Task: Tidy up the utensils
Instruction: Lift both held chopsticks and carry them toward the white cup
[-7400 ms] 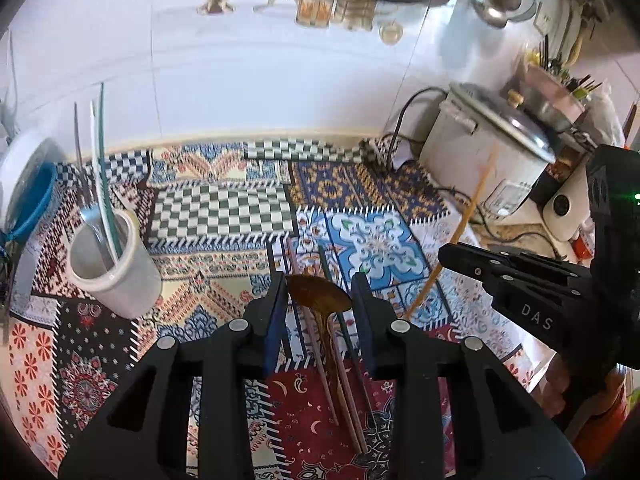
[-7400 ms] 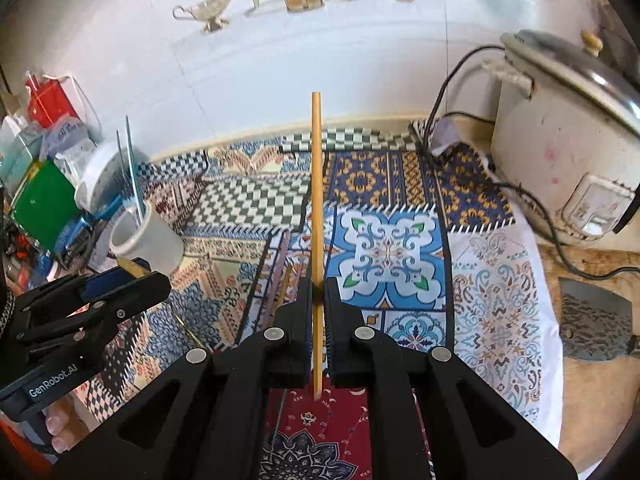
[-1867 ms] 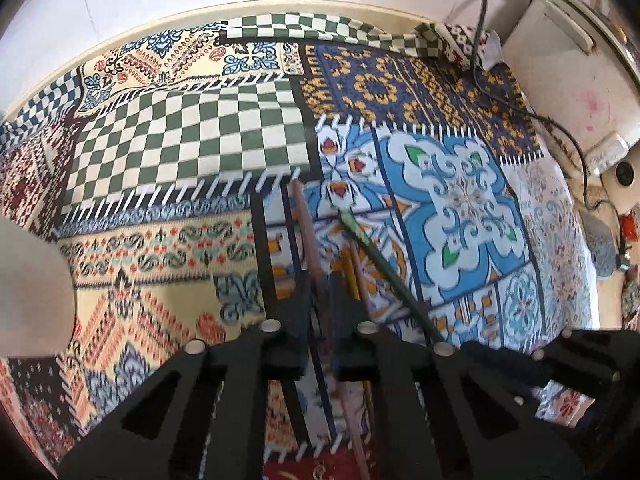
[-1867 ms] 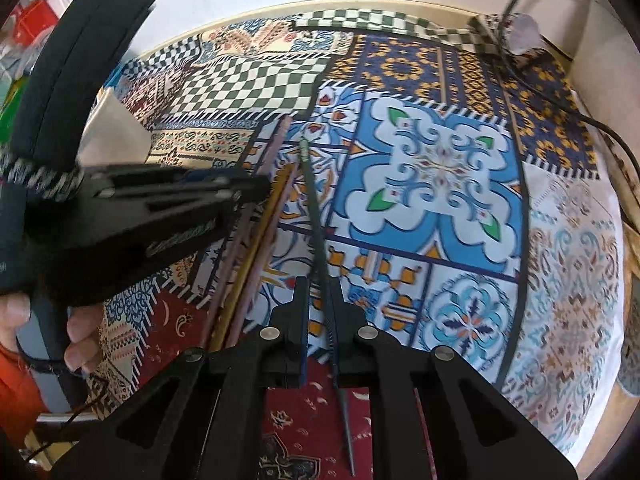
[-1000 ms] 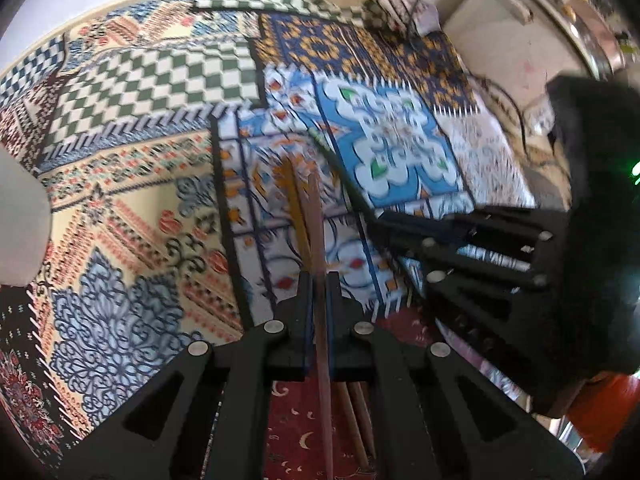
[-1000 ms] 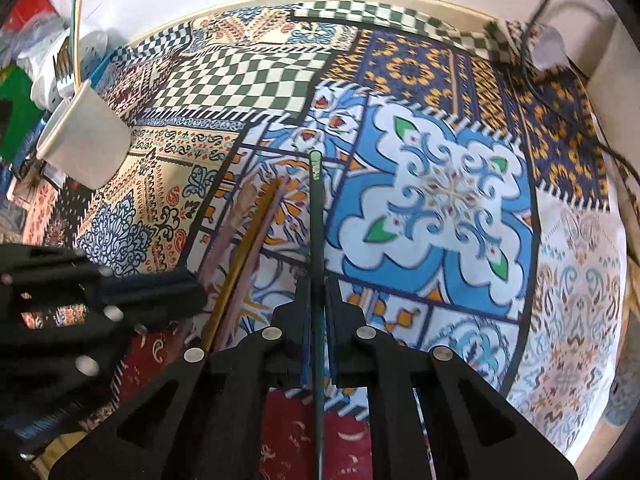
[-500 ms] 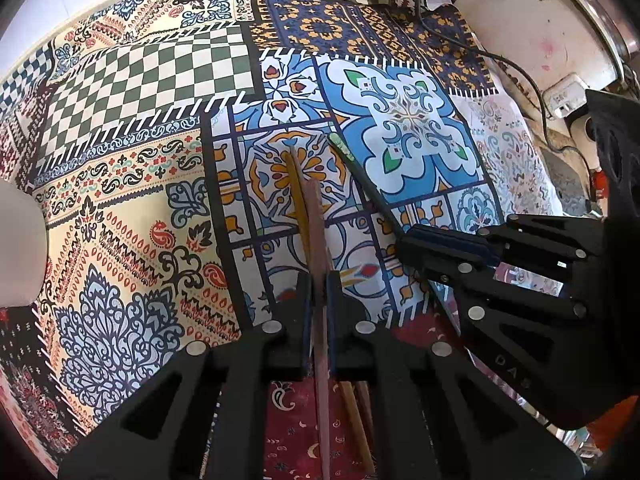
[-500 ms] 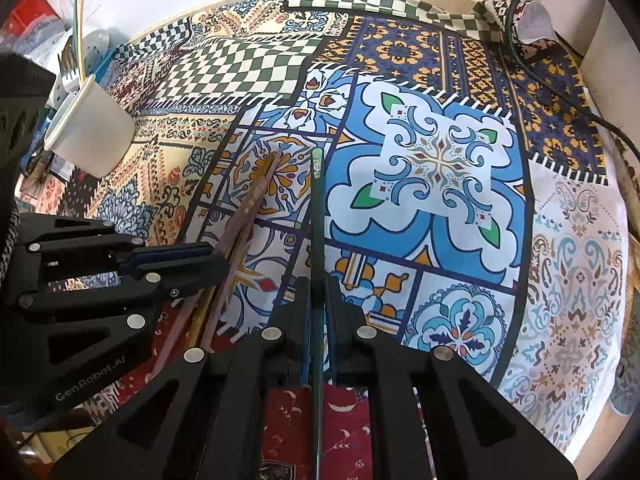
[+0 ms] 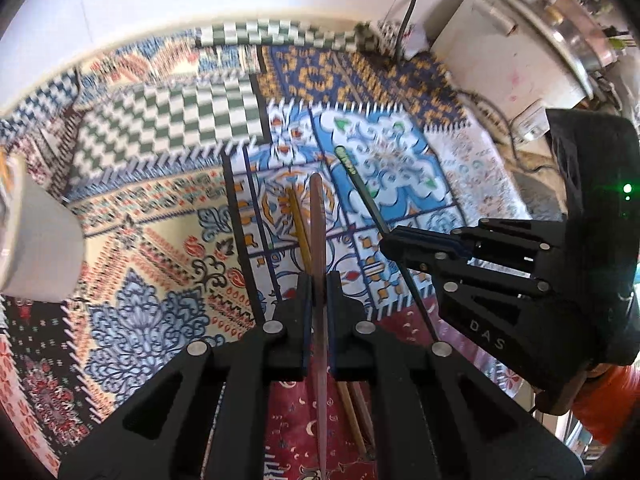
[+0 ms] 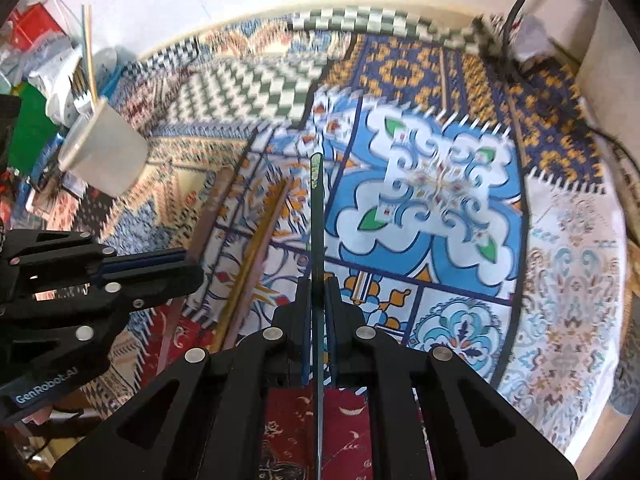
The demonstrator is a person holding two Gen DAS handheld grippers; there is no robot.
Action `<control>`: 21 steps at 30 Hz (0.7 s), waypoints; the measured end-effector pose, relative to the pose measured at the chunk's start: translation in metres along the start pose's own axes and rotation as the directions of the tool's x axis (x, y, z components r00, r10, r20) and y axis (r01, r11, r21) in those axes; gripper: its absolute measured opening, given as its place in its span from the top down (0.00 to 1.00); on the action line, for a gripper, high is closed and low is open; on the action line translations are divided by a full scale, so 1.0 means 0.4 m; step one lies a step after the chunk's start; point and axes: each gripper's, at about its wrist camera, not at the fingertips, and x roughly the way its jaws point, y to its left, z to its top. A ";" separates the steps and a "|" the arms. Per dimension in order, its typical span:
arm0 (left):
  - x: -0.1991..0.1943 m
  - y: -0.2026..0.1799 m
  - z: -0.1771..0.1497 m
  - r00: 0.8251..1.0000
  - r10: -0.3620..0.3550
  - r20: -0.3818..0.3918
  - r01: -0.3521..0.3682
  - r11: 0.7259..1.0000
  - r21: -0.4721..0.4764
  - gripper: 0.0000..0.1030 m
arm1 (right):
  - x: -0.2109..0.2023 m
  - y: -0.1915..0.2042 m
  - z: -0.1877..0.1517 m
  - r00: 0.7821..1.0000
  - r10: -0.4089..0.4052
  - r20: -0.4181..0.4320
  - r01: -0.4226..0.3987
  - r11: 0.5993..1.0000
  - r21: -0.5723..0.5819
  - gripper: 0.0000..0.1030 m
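My left gripper (image 9: 318,280) is shut on a reddish-brown chopstick (image 9: 317,216) and holds it above the patterned cloth. My right gripper (image 10: 318,284) is shut on a dark green chopstick (image 10: 317,208); it also shows in the left wrist view (image 9: 362,188). A yellow chopstick (image 9: 299,226) and another wooden stick (image 9: 352,412) lie on the cloth below. The white holder cup (image 10: 102,152) stands at the far left with utensils in it; its side shows in the left wrist view (image 9: 38,240).
A patchwork patterned cloth (image 10: 440,184) covers the counter. A white rice cooker (image 9: 508,52) with its cable stands at the back right. Containers and clutter (image 10: 32,64) crowd the left edge behind the cup. A white tiled wall runs along the back.
Both grippers have lifted and tilted back with their chopsticks held. The view now takes in more of the wall, the cup and the rice cooker.
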 end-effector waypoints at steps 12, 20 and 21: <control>-0.191 -0.052 -0.041 0.974 0.053 0.222 -0.056 0.998 0.005 0.95 | -0.191 0.060 -0.027 0.970 -0.044 0.238 0.039 0.999 0.025 0.94; -0.281 -0.069 -0.073 0.946 0.057 0.320 -0.066 0.998 0.019 0.95 | -0.277 0.123 -0.057 0.939 -0.067 0.338 0.060 0.998 0.032 0.94; -0.292 -0.067 -0.075 0.942 0.054 0.331 -0.063 0.998 0.017 0.95 | -0.284 0.128 -0.058 0.936 -0.064 0.347 0.056 0.998 0.033 0.94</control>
